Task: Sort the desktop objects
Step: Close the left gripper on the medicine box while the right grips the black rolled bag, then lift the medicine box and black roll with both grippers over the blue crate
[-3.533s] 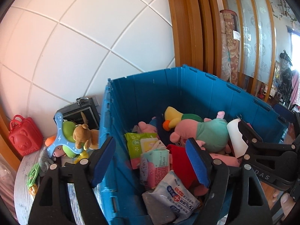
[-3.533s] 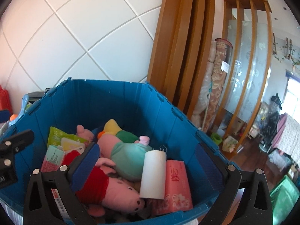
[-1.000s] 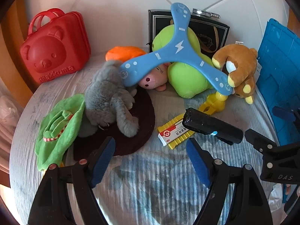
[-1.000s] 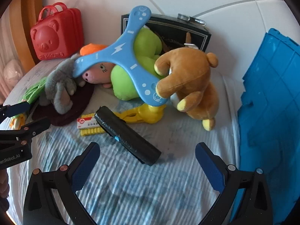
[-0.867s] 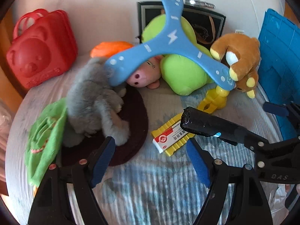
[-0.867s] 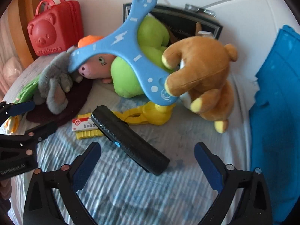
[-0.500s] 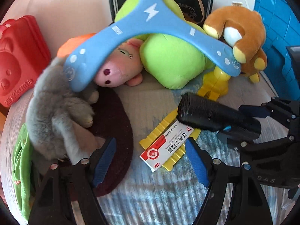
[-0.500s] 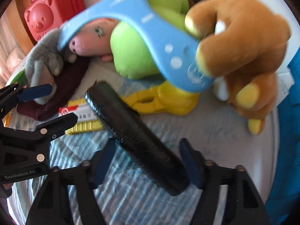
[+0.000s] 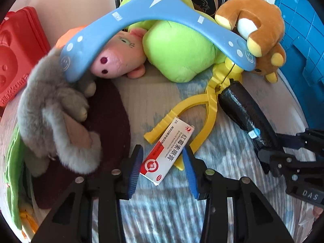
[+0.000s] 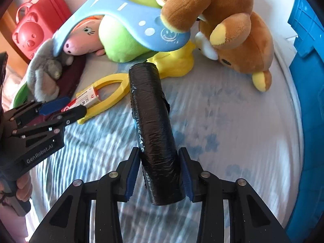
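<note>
My left gripper (image 9: 163, 167) is closed around the near end of a red-and-white medicine box (image 9: 168, 151), which lies on yellow plastic tongs (image 9: 210, 109) on the blue-patterned tablecloth. The box also shows in the right wrist view (image 10: 85, 99). My right gripper (image 10: 160, 172) is shut on the near end of a black roll of bags (image 10: 154, 125). The roll lies on the cloth and points at the toys. It also shows in the left wrist view (image 9: 245, 113), with the right gripper at its end.
Behind lie a blue three-armed boomerang (image 9: 141, 20), a green plush (image 9: 178, 54), a pink plush (image 9: 117, 56), a brown bear (image 10: 228, 24) and a grey plush (image 9: 54, 111) on a dark red mat (image 9: 113, 117). A red bear case (image 10: 36, 24) stands left. A blue crate (image 10: 307, 77) stands right.
Both grippers have moved down and forward from the crate to the table. The left jaws have closed around the medicine box. The right jaws have closed on the black roll.
</note>
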Demonstrator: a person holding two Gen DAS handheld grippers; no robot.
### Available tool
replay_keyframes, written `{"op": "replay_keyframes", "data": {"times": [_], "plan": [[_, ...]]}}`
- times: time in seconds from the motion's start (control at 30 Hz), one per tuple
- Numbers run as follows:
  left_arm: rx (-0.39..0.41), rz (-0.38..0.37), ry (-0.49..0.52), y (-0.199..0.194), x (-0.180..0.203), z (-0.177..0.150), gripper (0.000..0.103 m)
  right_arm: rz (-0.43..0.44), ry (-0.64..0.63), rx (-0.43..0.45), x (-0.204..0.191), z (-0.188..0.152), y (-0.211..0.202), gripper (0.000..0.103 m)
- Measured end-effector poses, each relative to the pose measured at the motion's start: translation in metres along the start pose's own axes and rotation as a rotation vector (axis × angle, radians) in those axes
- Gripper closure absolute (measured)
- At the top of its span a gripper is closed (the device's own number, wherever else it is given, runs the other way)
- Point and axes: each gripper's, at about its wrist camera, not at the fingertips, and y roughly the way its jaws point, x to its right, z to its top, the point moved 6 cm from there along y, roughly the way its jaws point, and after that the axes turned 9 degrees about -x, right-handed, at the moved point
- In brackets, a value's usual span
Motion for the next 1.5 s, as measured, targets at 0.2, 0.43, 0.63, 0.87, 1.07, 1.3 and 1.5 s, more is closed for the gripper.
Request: {"op": "replay_keyframes", "data": {"times": [0.2, 0.43, 0.63, 0.87, 1.07, 1.3, 1.5], "plan": [[-0.004, -0.013, -0.012, 0.006, 0.003, 0.005, 0.063, 0.004, -0.006, 0.003, -0.001, 0.005, 0.000, 0.063], [0.008, -0.011, 0.009, 0.010, 0.012, 0.005, 0.066, -0.001, -0.014, 0.007, 0.000, 0.015, 0.000, 0.063], [-0.008, 0.015, -0.049, 0.003, 0.011, -0.016, 0.076, -0.009, -0.040, 0.001, -0.003, 0.008, -0.004, 0.069], [-0.037, 0.023, -0.124, -0.013, 0.007, -0.061, 0.076, 0.015, -0.049, 0.017, -0.009, -0.012, -0.028, 0.069], [0.038, 0.044, -0.133, -0.062, 0.015, -0.078, 0.076, 0.025, -0.073, 0.064, -0.017, -0.035, -0.066, 0.069], [0.194, 0.087, -0.102, -0.135, 0.007, -0.059, 0.076, 0.017, -0.107, 0.190, -0.054, -0.056, -0.118, 0.069], [0.319, 0.089, -0.082, -0.211, 0.021, -0.076, 0.076, -0.002, -0.120, 0.355, -0.081, -0.067, -0.177, 0.069]]}}
